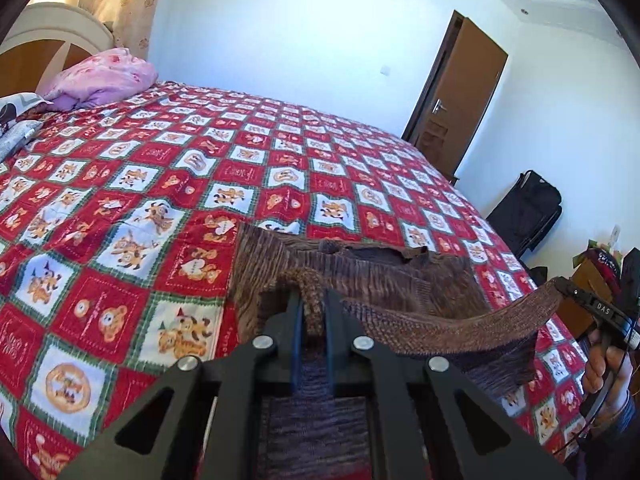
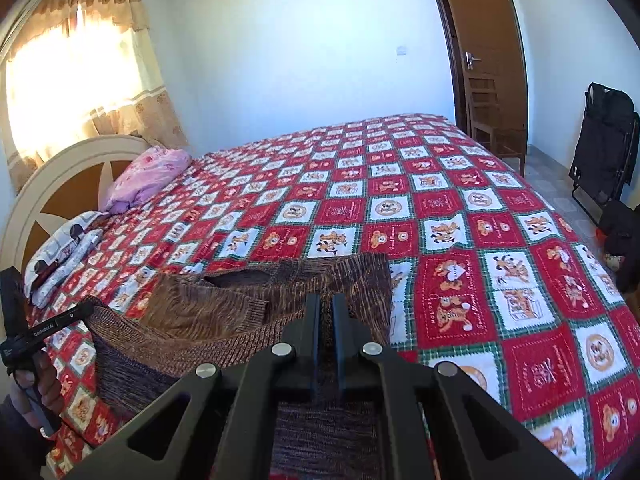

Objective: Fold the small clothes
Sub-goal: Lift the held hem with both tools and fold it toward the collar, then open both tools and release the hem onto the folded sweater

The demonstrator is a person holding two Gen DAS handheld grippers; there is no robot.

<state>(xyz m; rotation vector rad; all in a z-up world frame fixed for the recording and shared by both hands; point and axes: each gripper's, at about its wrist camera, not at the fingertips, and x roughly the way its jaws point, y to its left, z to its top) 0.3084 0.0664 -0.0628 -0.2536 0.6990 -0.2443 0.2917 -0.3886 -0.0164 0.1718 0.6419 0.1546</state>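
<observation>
A brown knitted sweater lies on the red patchwork bedspread, its collar end away from me. Its near edge is lifted off the bed and stretched between both grippers. My left gripper is shut on one corner of that edge, and the knit bunches up between its fingers. My right gripper, held by a hand at the right, is shut on the other corner. In the right wrist view the right gripper pinches the sweater, while the left gripper holds the edge at the far left.
A pink pillow and a folded grey printed cloth lie by the headboard. Beyond the bed are a brown door, a wooden chair and a black folded chair. Bare bedspread spreads beyond the sweater.
</observation>
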